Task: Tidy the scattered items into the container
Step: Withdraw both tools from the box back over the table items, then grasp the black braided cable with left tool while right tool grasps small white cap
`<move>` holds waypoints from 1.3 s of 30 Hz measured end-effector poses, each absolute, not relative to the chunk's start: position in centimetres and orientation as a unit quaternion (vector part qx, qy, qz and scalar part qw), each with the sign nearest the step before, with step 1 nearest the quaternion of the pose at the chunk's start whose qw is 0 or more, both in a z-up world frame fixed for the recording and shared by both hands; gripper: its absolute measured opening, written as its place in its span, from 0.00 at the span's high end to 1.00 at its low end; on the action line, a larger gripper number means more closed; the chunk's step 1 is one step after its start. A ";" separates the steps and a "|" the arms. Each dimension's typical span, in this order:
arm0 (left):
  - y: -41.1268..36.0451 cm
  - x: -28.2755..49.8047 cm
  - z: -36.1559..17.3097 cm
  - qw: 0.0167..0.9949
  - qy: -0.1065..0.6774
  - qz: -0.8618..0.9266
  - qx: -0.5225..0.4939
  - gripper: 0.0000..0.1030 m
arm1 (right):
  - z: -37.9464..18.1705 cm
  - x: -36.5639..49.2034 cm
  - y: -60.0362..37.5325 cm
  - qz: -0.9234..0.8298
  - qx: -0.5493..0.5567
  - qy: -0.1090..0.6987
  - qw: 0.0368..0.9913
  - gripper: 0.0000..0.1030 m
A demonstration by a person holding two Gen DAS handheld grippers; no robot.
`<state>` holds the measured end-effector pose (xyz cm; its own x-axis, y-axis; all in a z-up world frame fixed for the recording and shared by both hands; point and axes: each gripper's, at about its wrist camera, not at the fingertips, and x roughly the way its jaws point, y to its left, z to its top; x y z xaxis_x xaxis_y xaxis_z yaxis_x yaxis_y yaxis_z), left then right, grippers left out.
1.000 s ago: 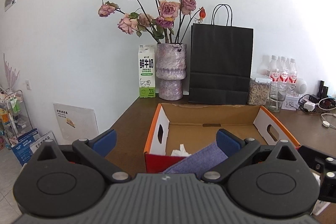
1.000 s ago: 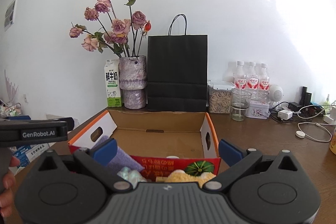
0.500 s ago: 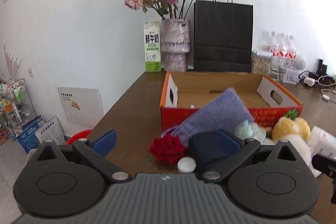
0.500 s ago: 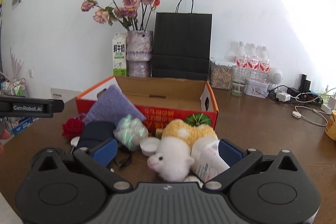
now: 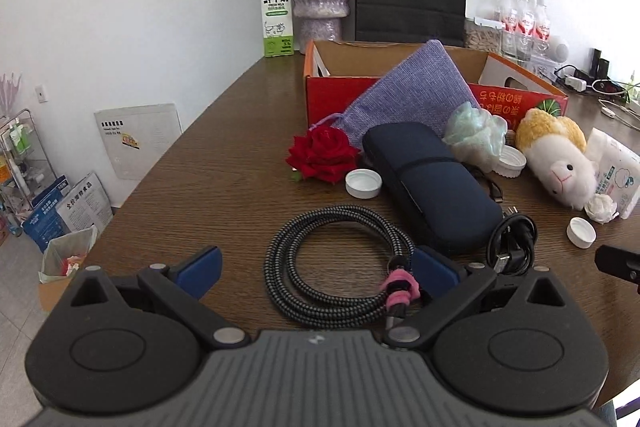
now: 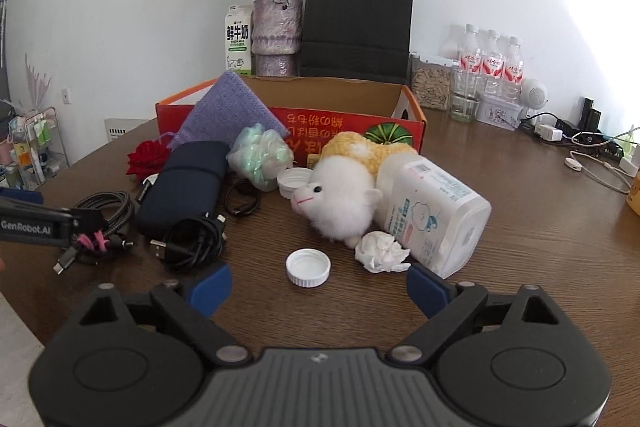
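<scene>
An open red-and-orange cardboard box (image 5: 332,95) (image 6: 340,119) stands mid-table, with a purple pouch (image 5: 408,99) leaning on its front wall. Scattered before it lie a red rose (image 5: 322,155), a navy case (image 5: 432,183), a plush sheep (image 6: 340,195), a tissue pack (image 6: 432,211) and a black cable (image 6: 192,239). My left gripper (image 5: 316,267) is open, low over a coiled braided cable (image 5: 288,291) that lies between its fingers. My right gripper (image 6: 318,287) is open, its jaws closing, with a white cap (image 6: 308,267) and a crumpled tissue (image 6: 380,251) just ahead, untouched.
A vase of dried roses (image 6: 276,31), a milk carton (image 5: 276,11) and a black paper bag (image 6: 356,23) line the back wall. Bottles (image 6: 492,59), a jar and chargers with cords (image 6: 592,143) sit at the back right. The table's left edge (image 5: 168,155) drops to floor clutter.
Both grippers have sunk and tipped down toward the table, so the scattered items before the box now fill both views. The right jaws stand slightly narrower.
</scene>
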<state>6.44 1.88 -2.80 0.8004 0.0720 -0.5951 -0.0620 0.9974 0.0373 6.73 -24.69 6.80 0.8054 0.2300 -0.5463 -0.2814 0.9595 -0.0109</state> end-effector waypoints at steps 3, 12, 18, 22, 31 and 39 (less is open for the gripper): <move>1.9 6.9 -3.2 0.946 0.322 0.030 0.004 0.00 | 6.5 7.3 -24.4 0.144 -0.044 0.288 0.946 0.23; 1.8 8.2 -3.8 0.943 0.334 0.012 0.006 0.00 | 5.2 9.7 -23.9 0.140 -0.036 0.316 0.938 0.41; 2.1 9.1 -4.2 0.938 0.347 0.008 -0.003 0.00 | 5.0 10.2 -23.6 0.141 -0.037 0.313 0.939 0.41; 1.8 9.7 -4.5 0.936 0.352 0.016 0.002 0.00 | 5.0 10.2 -23.5 0.143 -0.037 0.309 0.940 0.49; 1.7 9.7 -4.5 0.935 0.354 0.012 0.002 0.00 | 5.0 10.3 -23.4 0.142 -0.033 0.303 0.942 0.63; 1.5 9.2 -4.3 0.938 0.346 0.008 0.003 0.11 | 5.2 10.0 -23.7 0.144 -0.021 0.301 0.942 0.73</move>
